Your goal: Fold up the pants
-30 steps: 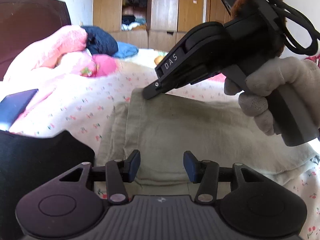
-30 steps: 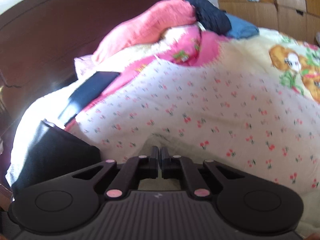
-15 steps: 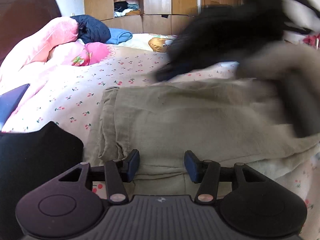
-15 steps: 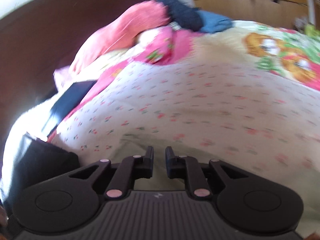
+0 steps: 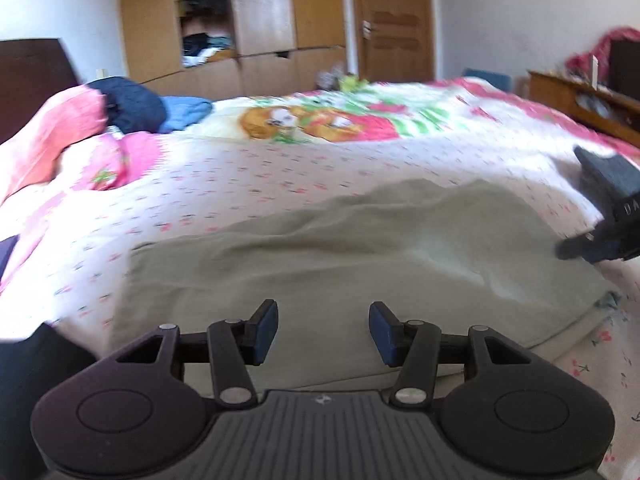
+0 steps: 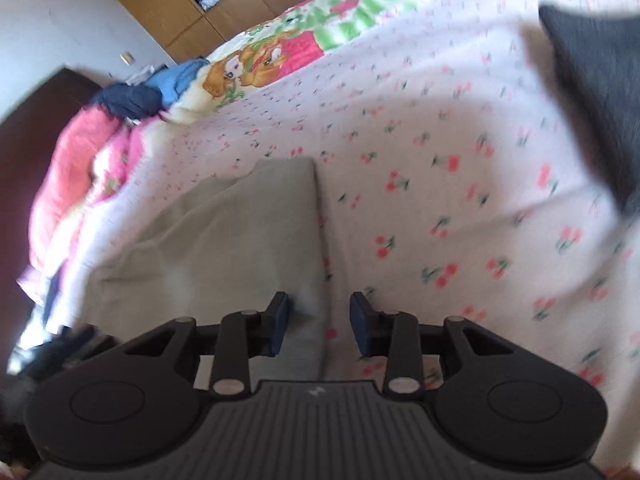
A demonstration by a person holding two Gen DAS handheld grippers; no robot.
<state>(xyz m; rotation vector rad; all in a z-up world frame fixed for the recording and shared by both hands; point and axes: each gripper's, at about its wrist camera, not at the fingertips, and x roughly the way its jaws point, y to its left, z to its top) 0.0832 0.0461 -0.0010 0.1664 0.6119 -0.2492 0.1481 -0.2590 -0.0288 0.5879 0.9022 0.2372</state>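
The pale olive pants [image 5: 360, 256] lie folded flat on the cherry-print bedsheet [image 5: 240, 176]. My left gripper [image 5: 323, 330] is open and empty over their near edge. My right gripper [image 6: 318, 328] is open and empty above the pants' right edge [image 6: 256, 232], one finger over the cloth and one over the sheet. In the left wrist view the right gripper's fingertips [image 5: 576, 246] show at the far right, beside the pants' right end.
Pink bedding [image 5: 52, 136] and dark blue clothes [image 5: 136, 104] are piled at the head of the bed. A dark garment [image 6: 596, 92] lies on the sheet to the right. A wooden wardrobe [image 5: 260, 20] and door stand behind the bed. A dark cloth [image 5: 36, 356] lies at the near left.
My right gripper opened, let go of the pants' far edge and swung to their right end. The pants now lie flatter. Both views have turned right.
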